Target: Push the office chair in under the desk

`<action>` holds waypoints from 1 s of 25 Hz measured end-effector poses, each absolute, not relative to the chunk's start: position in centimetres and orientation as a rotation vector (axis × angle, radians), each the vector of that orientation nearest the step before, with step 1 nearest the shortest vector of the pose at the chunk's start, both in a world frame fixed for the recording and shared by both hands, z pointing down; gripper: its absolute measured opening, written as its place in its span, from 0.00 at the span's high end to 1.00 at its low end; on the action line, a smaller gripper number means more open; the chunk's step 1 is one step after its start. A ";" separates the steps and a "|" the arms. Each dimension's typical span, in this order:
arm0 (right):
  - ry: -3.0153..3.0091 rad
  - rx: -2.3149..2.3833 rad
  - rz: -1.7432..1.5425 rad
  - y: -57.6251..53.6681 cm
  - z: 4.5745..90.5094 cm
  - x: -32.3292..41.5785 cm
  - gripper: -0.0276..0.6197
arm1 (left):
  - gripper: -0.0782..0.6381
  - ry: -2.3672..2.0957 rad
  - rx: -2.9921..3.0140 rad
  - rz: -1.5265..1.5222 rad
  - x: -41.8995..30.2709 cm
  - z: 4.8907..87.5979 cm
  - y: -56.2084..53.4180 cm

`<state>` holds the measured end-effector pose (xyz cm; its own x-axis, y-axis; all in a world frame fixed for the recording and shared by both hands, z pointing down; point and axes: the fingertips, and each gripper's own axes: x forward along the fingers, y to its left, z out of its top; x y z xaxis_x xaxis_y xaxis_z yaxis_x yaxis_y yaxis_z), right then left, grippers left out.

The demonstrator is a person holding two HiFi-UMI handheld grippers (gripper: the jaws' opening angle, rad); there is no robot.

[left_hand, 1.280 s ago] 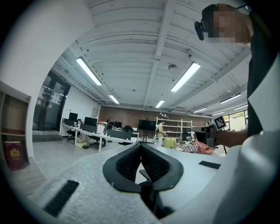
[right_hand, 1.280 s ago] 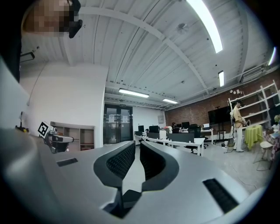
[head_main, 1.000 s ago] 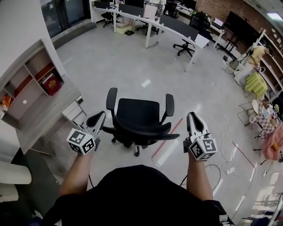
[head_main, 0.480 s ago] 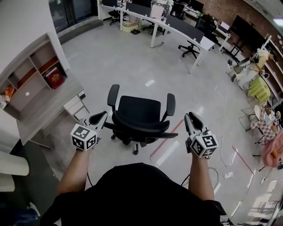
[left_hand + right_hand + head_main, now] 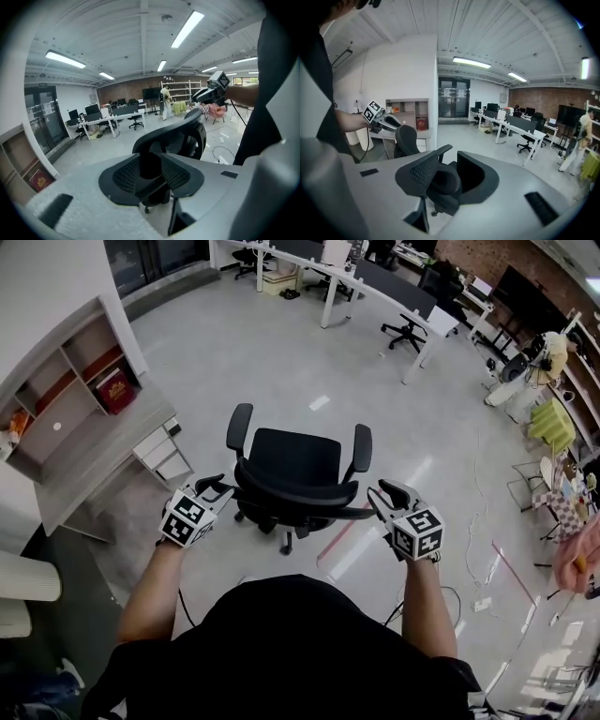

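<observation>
**A:** So, where is the office chair (image 5: pixel 295 465) being found in relation to the claws?

**B:** It is being kept straight ahead on the open floor. Its backrest (image 5: pixel 298 501) is lying left to right between them. The left claw (image 5: pixel 217 487) is being held at the backrest's left end and the right claw (image 5: pixel 379 498) at its right end, so neither is being favoured as nearer.

**A:** And how are the jaws being held?

**B:** Both pairs are being spread at this moment. The backrest's edge is sitting in each gap, but it is not being pinched.

**A:** Which way is the chair being pointed?

**B:** The seat (image 5: pixel 298 456) is being faced away from the person. The table (image 5: pixel 89 465) is lying off to the chair's left, near it but not over it. A swing to the left is probably being called for along with the push.
</observation>
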<state>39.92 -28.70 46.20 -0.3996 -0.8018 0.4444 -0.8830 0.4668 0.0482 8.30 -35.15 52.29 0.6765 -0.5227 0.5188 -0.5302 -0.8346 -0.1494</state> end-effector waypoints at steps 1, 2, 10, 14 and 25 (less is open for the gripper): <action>-2.295 1.375 0.278 -28.6 47.1 39.9 0.75 | 0.67 -0.893 2.858 0.928 8.3 52.9 -35.1; -2.272 1.340 0.280 -28.5 48.1 39.8 0.74 | 0.66 -0.883 2.854 0.978 8.2 53.6 -35.1; -2.157 1.147 0.344 -27.5 54.4 39.5 0.70 | 0.55 -0.710 2.808 1.427 7.7 59.9 -34.2; -2.100 1.098 0.374 -27.3 56.6 39.7 0.68 | 0.53 -0.682 2.780 1.587 7.1 62.0 -34.8; -1.959 0.882 0.398 -26.2 62.5 39.7 0.59 | 0.49 -0.492 2.705 1.948 6.6 68.0 -36.6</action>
<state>39.68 -26.18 62.49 -0.3197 -0.4217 0.8485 -0.7192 0.6910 0.0725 6.57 -36.64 68.00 0.2980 -0.3619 0.8833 -0.1010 -0.9321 -0.3478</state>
